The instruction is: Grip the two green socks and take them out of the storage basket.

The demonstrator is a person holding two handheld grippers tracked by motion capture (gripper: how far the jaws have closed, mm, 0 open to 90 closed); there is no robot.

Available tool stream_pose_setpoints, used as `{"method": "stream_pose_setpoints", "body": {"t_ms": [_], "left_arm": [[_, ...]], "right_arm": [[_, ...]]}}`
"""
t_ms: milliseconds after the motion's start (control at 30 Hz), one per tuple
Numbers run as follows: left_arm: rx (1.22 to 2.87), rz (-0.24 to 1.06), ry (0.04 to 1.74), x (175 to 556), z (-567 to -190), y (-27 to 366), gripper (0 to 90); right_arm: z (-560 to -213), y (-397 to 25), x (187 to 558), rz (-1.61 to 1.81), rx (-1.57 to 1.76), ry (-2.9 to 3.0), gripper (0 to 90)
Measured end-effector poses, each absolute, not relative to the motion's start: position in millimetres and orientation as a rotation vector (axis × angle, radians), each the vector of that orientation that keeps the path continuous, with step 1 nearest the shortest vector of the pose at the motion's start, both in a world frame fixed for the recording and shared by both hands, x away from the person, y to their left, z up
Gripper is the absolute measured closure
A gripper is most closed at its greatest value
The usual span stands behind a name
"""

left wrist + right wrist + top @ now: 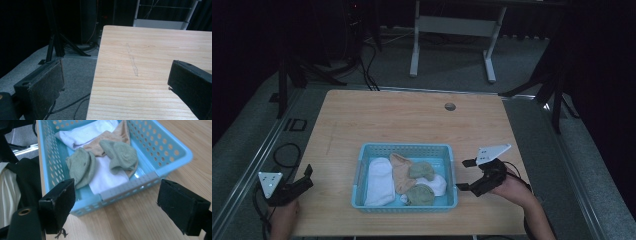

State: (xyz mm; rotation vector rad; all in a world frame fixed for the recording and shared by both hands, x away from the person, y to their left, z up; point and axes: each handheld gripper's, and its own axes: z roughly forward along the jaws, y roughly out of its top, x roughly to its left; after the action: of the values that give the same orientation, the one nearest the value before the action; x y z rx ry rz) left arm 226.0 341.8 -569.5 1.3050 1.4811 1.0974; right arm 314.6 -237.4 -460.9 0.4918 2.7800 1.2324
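Note:
A light blue perforated basket sits near the table's front middle. It holds white socks, a tan sock and two green socks. The second green sock lies by the basket's near wall. My right gripper is open just right of the basket, jaws facing its short wall, nothing between them. My left gripper is open at the table's front left corner, straddling the table edge, empty.
The wooden table has a round cable hole at the back. A white desk frame stands on the grey floor behind. Black stands and cables lie off the left edge.

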Motion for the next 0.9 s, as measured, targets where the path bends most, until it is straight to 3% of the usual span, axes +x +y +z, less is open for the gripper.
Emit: {"method": "stream_pose_setpoints", "body": {"t_ms": [700,900], "left_arm": [[1.307,1.093,1.480,226,-569,342,0.7],[1.307,1.092,1.480,226,-569,342,0.7]], "right_arm": [[-465,-186,318,1.123,0.337,2.899,15.0],[-474,-170,317,1.076,0.287,2.948,29.2]]}}
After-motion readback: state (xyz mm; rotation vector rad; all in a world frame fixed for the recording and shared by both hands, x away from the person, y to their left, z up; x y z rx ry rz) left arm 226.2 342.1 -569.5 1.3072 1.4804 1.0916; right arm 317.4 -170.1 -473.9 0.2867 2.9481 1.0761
